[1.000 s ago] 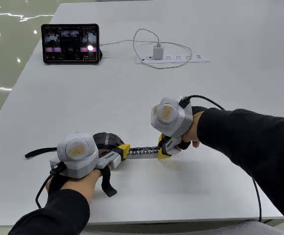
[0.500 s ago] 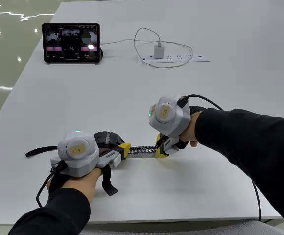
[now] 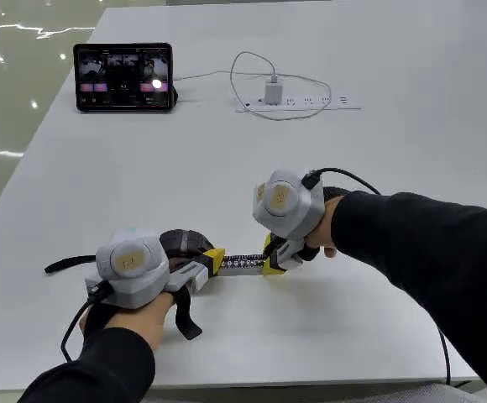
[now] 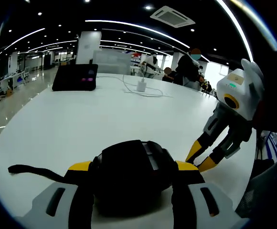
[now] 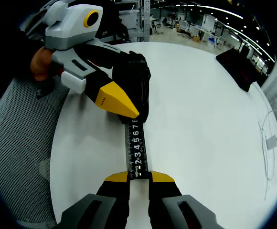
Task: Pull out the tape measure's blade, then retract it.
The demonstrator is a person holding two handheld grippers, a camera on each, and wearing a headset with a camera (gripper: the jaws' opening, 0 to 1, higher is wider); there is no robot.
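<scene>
Two grippers on the tape, a short run of blade out

Both tools are engaged. The left gripper (image 4: 133, 167) has its yellow-tipped jaws closed onto the black tape measure case (image 4: 131, 174), one tip pressed to each side, and holds the case down on the white table (image 3: 227, 168). The right gripper (image 5: 139, 177) sits just beside the case, on the side of its mouth. Its jaws are pinched nearly together on the free end of the blade (image 5: 137, 150). The blade runs straight from the case mouth to those jaws, flat and low over the table, with only a few printed numerals showing between the two tools.

A black strap (image 3: 185, 315) trails from the case toward the person. A tablet (image 3: 124, 75) and a power strip (image 3: 298, 101) lie well beyond the case, at the far side of the table.

Judged from this layout, the grip stage is complete: case anchored, blade tip caught. Very little blade is exposed, so either the pull has barely begun or the return is almost finished; the pictures alone do not settle which. If it is the pull, most of the extension and the whole retraction remain. If it is the return, only the last stretch and the release are left.
</scene>
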